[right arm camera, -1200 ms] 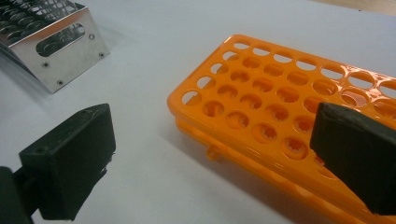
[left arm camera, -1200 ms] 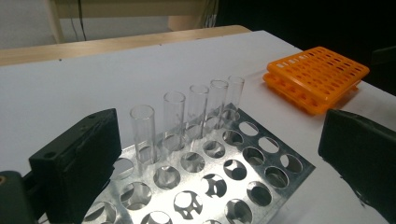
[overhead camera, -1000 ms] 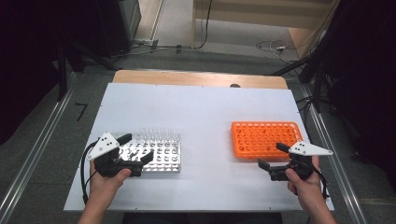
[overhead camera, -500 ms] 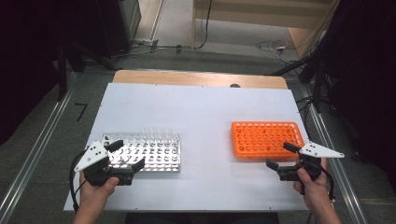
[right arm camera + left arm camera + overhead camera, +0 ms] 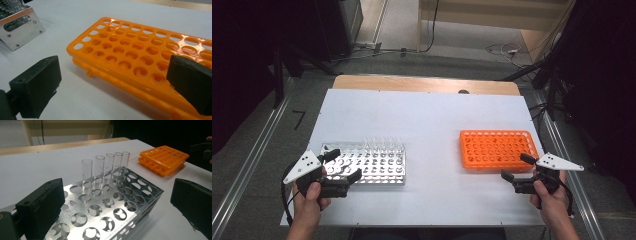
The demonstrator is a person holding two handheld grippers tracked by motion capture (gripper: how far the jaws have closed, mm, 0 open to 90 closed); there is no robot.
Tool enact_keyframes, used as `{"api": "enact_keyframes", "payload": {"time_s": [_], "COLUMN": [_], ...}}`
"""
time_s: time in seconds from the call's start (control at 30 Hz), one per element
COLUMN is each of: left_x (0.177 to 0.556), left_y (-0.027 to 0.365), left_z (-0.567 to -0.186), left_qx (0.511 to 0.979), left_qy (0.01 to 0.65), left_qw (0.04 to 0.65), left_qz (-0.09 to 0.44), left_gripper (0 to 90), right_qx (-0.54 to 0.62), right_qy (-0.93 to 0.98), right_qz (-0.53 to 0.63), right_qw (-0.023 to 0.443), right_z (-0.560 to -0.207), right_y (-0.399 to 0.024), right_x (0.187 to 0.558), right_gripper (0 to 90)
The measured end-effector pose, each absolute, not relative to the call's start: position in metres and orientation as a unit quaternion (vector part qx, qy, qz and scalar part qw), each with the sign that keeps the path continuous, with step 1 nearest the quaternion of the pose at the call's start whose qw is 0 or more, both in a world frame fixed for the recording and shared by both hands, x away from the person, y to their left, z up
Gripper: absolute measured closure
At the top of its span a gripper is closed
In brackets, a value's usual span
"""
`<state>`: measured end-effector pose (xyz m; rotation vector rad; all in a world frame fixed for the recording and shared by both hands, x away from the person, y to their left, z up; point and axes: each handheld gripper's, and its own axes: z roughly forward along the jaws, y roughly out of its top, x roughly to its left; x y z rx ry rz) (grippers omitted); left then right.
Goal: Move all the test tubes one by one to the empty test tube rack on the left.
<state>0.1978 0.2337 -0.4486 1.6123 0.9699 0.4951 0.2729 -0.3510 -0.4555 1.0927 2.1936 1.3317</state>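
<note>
**Now, both grippers poised over the tube racks**

Here a person holds the left gripper (image 5: 343,166) at the near left corner of the metal rack (image 5: 377,165), jaws spread wide with nothing between them. The five glass tubes (image 5: 106,168) stand upright in a single row along the far edge of that rack, well apart from the jaws. The right gripper (image 5: 518,167), jaws likewise parted and empty, sits at the near right corner of the orange rack (image 5: 497,148), which lies to the right of the metal rack on the white table (image 5: 427,120).

The step looks to be a reach for a tube. Done well, the left jaws should travel over the empty holes, straddle one end tube high on its glass, close gently and lift straight up.

Compared with a second ago, the left gripper has drawn back from over the metal rack toward its near left corner, and the right gripper has drifted slightly farther from the metal rack.
</note>
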Motion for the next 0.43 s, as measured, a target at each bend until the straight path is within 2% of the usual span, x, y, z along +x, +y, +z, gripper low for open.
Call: {"api": "enact_keyframes", "payload": {"time_s": [0.43], "left_x": [0.1998], "left_y": [0.2331], "left_z": [-0.4515], "left_qx": [0.689], "left_qy": [0.411], "left_qw": [0.558], "left_qz": [0.212], "left_gripper": [0.0], "right_qx": [0.385], "right_qy": [0.778], "right_qz": [0.462], "right_qw": [0.18], "right_z": [-0.4571], "right_y": [-0.3478], "right_x": [0.2729], "right_gripper": [0.0]}}
